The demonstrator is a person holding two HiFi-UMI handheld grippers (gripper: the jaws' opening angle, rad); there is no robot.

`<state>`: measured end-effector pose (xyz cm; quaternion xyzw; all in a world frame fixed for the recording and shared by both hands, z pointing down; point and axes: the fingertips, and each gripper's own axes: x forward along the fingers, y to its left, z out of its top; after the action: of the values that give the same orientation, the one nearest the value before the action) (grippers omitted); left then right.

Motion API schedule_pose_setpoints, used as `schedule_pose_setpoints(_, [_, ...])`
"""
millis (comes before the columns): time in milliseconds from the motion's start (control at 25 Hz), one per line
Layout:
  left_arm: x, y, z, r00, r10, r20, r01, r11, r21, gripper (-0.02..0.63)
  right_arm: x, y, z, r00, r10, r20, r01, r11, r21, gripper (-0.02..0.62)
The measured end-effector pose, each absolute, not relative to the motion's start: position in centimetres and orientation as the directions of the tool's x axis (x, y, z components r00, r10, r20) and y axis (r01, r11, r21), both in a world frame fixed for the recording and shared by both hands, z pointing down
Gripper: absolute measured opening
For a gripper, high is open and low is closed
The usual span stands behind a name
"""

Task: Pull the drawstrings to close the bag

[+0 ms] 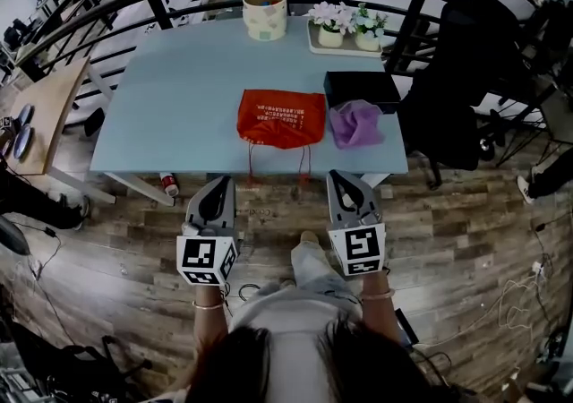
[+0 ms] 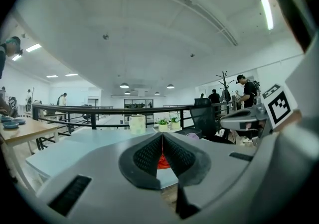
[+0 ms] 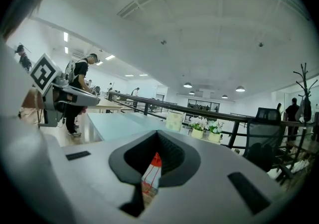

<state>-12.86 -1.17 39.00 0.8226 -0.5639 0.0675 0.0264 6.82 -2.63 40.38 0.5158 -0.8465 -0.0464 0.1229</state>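
Stuff sitting on the desk [image 1: 170,115]: one orange-red bag [image 1: 280,117], two red drawstrings [image 1: 252,162], one purple cloth [image 1: 355,124], one black box [image 1: 360,88], one cup [image 1: 265,13], plus two flower pots [image 1: 330,34] on one tray [image 1: 347,51] at the far edge. Bag is lying flat and wrinkly, white print on top, by the middle of the front edge, with both drawstrings dangling over that edge. Left gripper [image 1: 219,181] and right gripper [image 1: 339,177] are hovering just off that edge, each with jaws pressing together and nothing between them.
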Motion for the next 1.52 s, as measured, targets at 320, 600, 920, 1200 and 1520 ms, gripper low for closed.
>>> schedule_pose_setpoints(320, [-12.9, 2.5, 37.8, 0.368, -0.923, 0.108, -0.927, -0.374, -0.038, 0.017, 6.6, 0.9, 38.7, -0.434, -0.894, 0.108, -0.874, 0.447, 0.191, 0.025])
schedule_pose_setpoints(600, [-12.8, 5.1, 37.1, 0.375, -0.922, 0.094, -0.924, -0.38, -0.045, 0.017, 6.7, 3.6, 37.2, -0.437, -0.897, 0.061, -0.886, 0.441, 0.145, 0.025])
schedule_pose_setpoints(920, [-12.1, 7.6, 36.5, 0.397, -0.914, 0.085, -0.914, -0.402, -0.048, 0.017, 6.3, 6.0, 36.9, -0.441, -0.895, 0.064, -0.883, 0.445, 0.149, 0.025])
schedule_pose_setpoints(1200, [-12.0, 9.3, 36.3, 0.406, -0.909, 0.09, -0.911, -0.41, -0.031, 0.017, 6.1, 7.6, 36.5, -0.447, -0.891, 0.076, -0.881, 0.453, 0.137, 0.025])
schedule_pose_setpoints(1520, [-11.5, 10.5, 35.9, 0.427, -0.901, 0.075, -0.903, -0.429, -0.015, 0.016, 5.9, 8.7, 36.2, -0.431, -0.897, 0.1, -0.884, 0.442, 0.155, 0.025])
